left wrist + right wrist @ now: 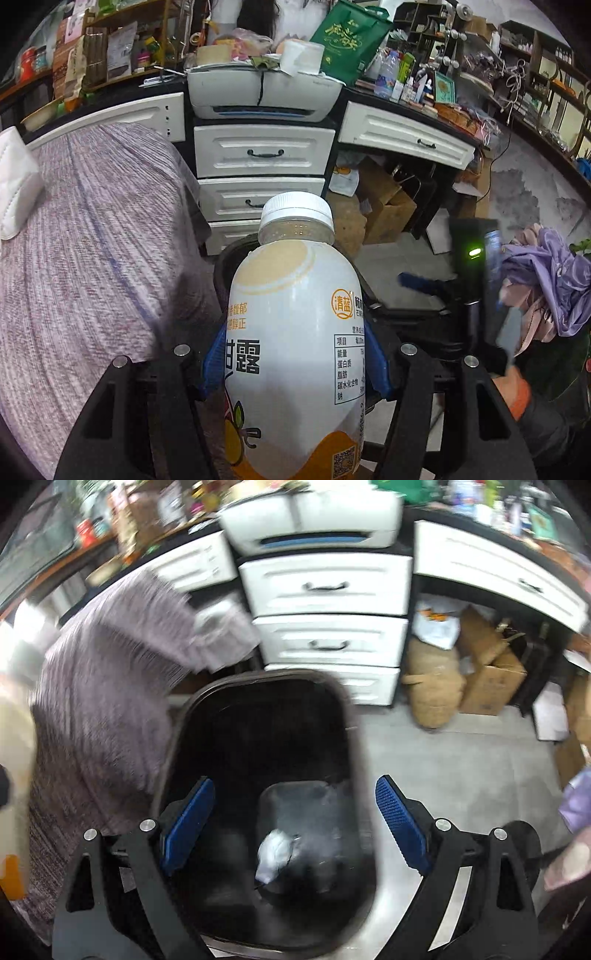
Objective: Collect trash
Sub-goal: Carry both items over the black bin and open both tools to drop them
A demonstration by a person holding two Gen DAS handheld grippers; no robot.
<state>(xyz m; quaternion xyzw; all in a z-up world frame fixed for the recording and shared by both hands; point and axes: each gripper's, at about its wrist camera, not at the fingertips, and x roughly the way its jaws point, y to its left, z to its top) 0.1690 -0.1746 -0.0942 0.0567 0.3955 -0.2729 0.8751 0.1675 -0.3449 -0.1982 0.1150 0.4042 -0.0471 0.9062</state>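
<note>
While the left tongs (295, 365) clamp the bottle (295, 332), centre it over the bin (266, 775) before releasing; the right tongs (295, 823) gape empty above it.

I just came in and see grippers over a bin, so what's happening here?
A person with a handheld gripper in each hand is collecting trash. The left gripper is clamped on a white capped drink bottle, held near the bed with the purple bedspread. The right gripper hangs open and empty over the black trash bin, where a crumpled white scrap already lies at the bottom. The bottle is not yet in the bin.
</note>
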